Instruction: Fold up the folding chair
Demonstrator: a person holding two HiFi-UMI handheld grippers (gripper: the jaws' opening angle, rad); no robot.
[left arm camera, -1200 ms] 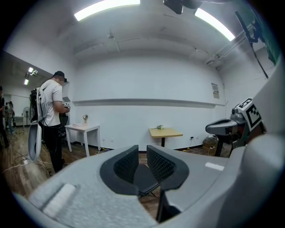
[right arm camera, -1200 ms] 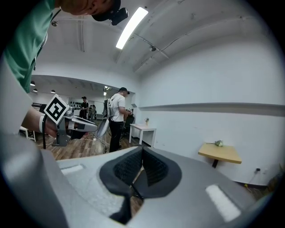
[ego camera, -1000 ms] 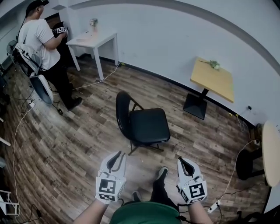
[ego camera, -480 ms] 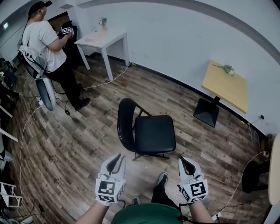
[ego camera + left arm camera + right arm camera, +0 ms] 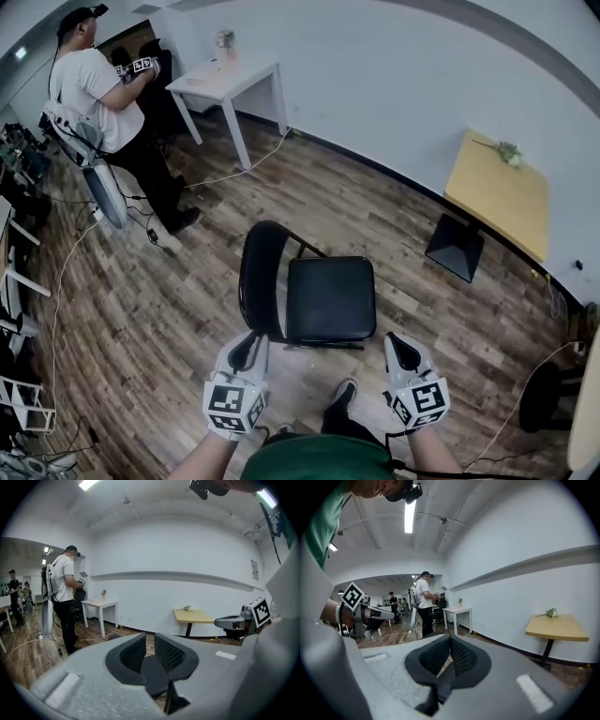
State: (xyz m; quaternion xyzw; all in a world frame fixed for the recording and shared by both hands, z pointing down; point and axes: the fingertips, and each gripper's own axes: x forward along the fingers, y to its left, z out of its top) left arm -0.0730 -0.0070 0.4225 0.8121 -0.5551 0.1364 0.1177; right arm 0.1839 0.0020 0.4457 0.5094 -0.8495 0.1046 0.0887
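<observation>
A black folding chair [image 5: 330, 298] stands unfolded on the wooden floor in the head view, its curved backrest [image 5: 257, 279] at the left of the seat. My left gripper [image 5: 246, 349] hovers just short of the backrest's near end, shut and empty. At the seat's near right corner my right gripper [image 5: 397, 349] is also shut on nothing. Neither touches the chair. In the left gripper view the left gripper [image 5: 150, 644] has its pads nearly together, with the dark seat [image 5: 151, 674] visible beyond them. The right gripper [image 5: 450, 645] shows its pads pressed together.
A person in a white shirt [image 5: 94, 84] stands at the far left beside a white table [image 5: 230, 80]. By the right wall stands a wooden table [image 5: 497, 187] on a black base. Cables run over the floor at left and right. My shoe [image 5: 339, 398] is between the grippers.
Both grippers have moved forward toward the chair, which now lies much closer to their tips. Both stay shut and empty.
</observation>
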